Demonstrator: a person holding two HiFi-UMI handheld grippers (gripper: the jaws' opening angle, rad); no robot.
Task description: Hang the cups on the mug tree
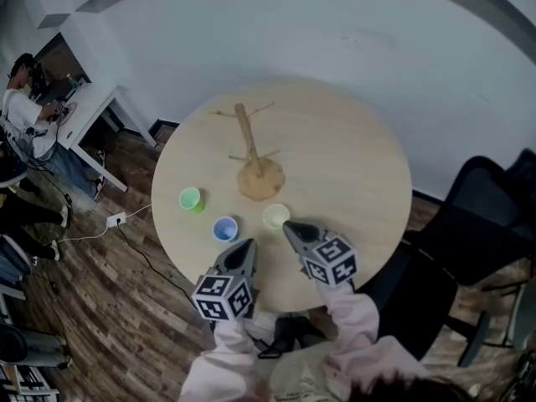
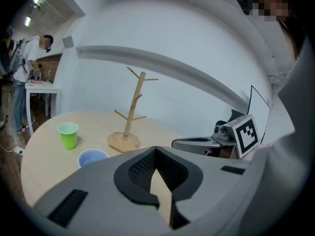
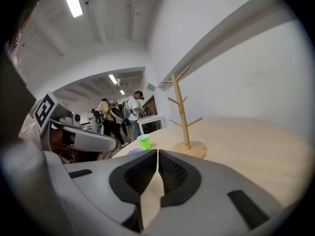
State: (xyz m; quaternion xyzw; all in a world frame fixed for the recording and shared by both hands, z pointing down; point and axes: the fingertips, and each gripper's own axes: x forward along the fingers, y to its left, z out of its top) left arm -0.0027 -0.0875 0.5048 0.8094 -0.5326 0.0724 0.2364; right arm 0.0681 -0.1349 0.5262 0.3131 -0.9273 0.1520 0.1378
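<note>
round table (image 1: 360, 157), mug tree (image 1: 255, 162), perhaps chair (image 1: 481, 199)

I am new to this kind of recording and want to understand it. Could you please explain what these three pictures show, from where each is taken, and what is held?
There is no robot here: a person holds a two-jaw gripper in each hand. One picture comes from a camera on the person's head, looking down. The other two come from cameras riding on the left gripper and the right gripper, looking along the jaws. On the round table stand a wooden mug tree, a green cup, a blue cup and a pale cup. Both grippers are shut and hold nothing; no cup hangs yet.
</note>
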